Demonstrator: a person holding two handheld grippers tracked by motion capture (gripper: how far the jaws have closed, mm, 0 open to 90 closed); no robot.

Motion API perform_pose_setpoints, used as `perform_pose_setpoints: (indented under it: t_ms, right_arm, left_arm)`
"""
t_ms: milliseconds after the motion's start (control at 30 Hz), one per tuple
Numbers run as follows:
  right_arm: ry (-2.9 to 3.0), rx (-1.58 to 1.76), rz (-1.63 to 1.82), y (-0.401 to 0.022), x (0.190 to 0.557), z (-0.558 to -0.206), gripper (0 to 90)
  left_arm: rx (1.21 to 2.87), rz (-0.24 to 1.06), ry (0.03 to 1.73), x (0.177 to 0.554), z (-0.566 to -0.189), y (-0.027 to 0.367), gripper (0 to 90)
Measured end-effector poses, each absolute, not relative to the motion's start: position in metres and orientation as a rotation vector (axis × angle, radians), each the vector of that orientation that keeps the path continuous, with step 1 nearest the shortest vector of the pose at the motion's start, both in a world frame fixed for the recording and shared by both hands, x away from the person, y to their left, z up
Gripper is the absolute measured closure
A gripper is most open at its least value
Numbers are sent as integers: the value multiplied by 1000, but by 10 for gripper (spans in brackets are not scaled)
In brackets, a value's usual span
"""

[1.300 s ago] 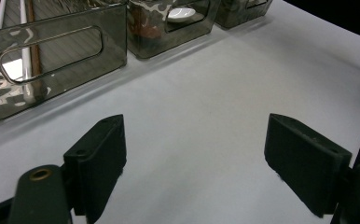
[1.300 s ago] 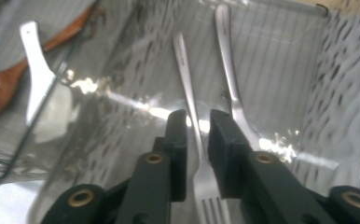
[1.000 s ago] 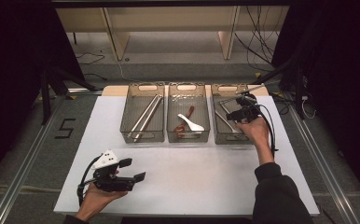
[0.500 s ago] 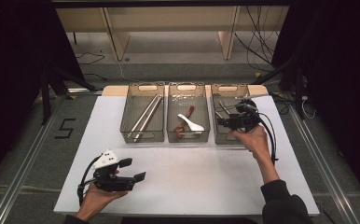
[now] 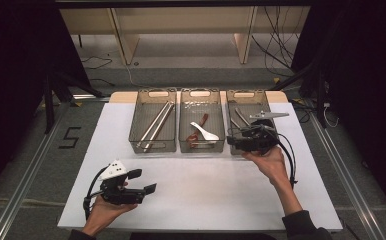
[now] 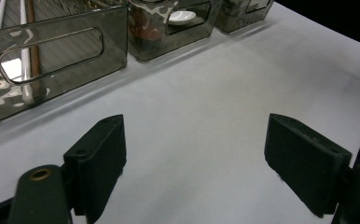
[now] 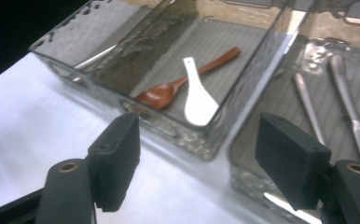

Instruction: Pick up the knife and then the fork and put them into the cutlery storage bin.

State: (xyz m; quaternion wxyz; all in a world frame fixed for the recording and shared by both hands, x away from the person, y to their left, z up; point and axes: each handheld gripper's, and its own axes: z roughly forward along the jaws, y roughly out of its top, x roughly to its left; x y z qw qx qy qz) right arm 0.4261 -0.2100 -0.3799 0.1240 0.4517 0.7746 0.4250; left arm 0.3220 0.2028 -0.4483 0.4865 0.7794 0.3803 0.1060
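Observation:
Three clear grey bins stand in a row at the back of the white table [image 5: 206, 195]. The left bin [image 5: 152, 150] holds long chopsticks [image 5: 156, 125]. In the middle bin [image 5: 201, 150] lie a white spoon [image 7: 198, 100] and a brown wooden spoon [image 7: 169, 91]. Metal cutlery [image 7: 346, 107] rests in the right bin [image 5: 246, 93]. My right gripper [image 5: 233, 142] hovers at the near end of the right bin. Its jaws have just been opening and stand open [image 7: 204, 158] with nothing between them. My left gripper [image 5: 142, 181] is low at the front left, open and empty [image 6: 194, 172].
Bare white table stretches between the bins and the front edge. The table's right edge lies beyond the right forearm [image 5: 286, 185]. Dark floor, rails and cables surround the table, and a wooden shelf frame [image 5: 181, 20] stands behind it.
My right hand has drawn back from over the right bin toward its near end and slightly left. The left hand has stayed where it was.

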Motion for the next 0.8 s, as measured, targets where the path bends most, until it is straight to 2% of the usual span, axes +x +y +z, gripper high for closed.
perform_pose_setpoints:
  t_ms: [800]
  right_arm:
    - [2293, 1168, 1360, -204, 363, -409, 291]
  left_arm:
    - [1894, 261, 918, 319, -448, 202, 202]
